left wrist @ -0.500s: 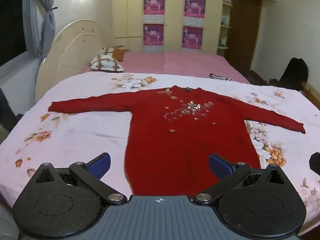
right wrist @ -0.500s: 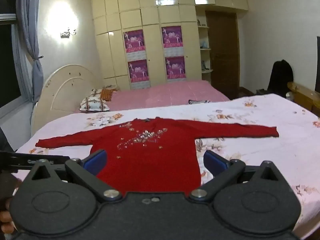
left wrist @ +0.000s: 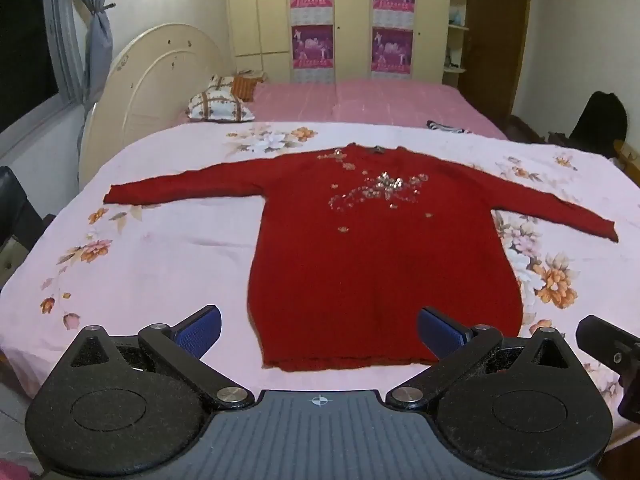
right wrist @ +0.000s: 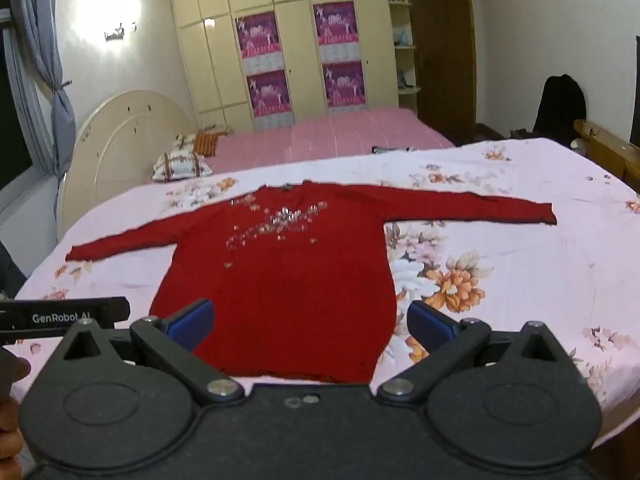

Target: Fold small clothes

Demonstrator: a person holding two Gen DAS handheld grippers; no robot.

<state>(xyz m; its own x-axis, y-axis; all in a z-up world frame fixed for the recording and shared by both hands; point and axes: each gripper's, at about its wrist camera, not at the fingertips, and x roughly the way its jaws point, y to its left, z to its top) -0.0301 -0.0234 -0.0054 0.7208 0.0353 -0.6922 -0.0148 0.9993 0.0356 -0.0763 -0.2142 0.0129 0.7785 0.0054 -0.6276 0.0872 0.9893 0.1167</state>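
Both grippers hang above the near edge of the bed, and I see each one spread wide with nothing between its blue pads: the left gripper (left wrist: 318, 330) frames the sweater's bottom hem, and the right gripper (right wrist: 310, 320) frames the lower right part of the body. My target, the red sweater (left wrist: 372, 248), lies flat and face up on the floral bedsheet (left wrist: 160, 256), neckline away from me, hem close to the near edge, both sleeves stretched straight out to the sides. Its left sleeve (left wrist: 180, 190) ends short of the sheet's left border, with bare sheet all around it; its right sleeve (right wrist: 480, 206) also stops with wide open sheet past the cuff. Sequins (left wrist: 380, 190) scatter across the chest. From the left wrist view I catch part of the other gripper's black body (left wrist: 612, 354) at the right margin, just beside mine. Beyond the far edge sits a second bed with a pink cover (left wrist: 360, 100), pillows (left wrist: 220, 104) at its rounded headboard (left wrist: 152, 80), and a wardrobe (right wrist: 280, 40) against the wall.
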